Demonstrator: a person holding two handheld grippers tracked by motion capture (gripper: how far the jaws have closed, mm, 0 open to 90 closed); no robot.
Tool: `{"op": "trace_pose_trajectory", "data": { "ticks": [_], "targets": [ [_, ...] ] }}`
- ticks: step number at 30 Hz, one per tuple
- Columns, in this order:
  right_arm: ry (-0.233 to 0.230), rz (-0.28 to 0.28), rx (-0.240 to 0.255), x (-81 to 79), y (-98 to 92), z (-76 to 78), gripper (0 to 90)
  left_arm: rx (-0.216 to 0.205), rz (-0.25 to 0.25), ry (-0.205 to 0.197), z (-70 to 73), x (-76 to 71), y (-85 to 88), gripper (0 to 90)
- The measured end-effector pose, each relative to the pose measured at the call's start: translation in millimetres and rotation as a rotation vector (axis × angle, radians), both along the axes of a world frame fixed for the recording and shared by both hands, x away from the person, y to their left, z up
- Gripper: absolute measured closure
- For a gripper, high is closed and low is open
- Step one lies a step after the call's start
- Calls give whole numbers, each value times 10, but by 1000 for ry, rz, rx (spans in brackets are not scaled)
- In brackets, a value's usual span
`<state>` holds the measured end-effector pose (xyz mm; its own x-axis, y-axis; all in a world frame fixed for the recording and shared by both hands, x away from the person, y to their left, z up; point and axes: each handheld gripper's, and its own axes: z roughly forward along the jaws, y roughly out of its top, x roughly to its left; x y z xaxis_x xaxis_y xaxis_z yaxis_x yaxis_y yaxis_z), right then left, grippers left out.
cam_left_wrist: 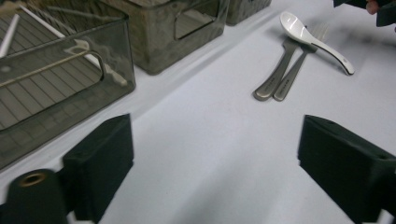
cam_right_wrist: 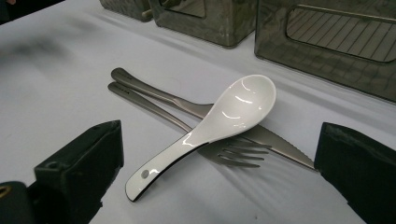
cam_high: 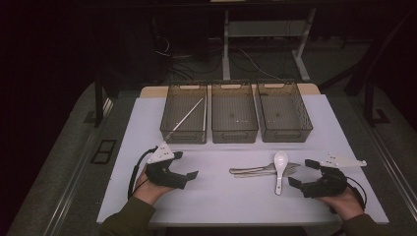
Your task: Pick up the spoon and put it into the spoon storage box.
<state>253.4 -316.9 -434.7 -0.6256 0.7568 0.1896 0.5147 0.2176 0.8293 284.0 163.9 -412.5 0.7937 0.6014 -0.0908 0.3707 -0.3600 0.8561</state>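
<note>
Right gripper (cam_high: 297, 173) low over the table (cam_high: 221, 196), jaws wide and empty, white spoon (cam_right_wrist: 205, 133) just ahead across fork (cam_right_wrist: 233, 156) and knife (cam_right_wrist: 275, 142), left gripper (cam_high: 187, 164) spread, holding nothing.

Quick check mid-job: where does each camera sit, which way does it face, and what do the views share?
High view: above the person's side, facing forward and down on table, three bins, both hands, left tool, right tool.
Left gripper view: on the left tool, facing across the cloth.
Right gripper view: on the right tool, facing the bins.
All share the spoon, fork and knife.
</note>
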Motion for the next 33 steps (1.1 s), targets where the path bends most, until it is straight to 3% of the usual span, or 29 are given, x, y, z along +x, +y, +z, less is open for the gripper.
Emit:
{"op": "trace_pose_trajectory", "data": {
  "ticks": [4, 13, 33],
  "targets": [
    [0, 5, -2, -5, -3, 5, 13, -13, 8, -7, -23, -74, -7, 0],
    [25, 8, 27, -6, -60, 81, 13, 1, -24, 38, -108, -112, -71, 0],
    [52, 11, 14, 162, -55, 177, 40, 2, -24, 19, -101, -113, -52, 0]
  ]
}}
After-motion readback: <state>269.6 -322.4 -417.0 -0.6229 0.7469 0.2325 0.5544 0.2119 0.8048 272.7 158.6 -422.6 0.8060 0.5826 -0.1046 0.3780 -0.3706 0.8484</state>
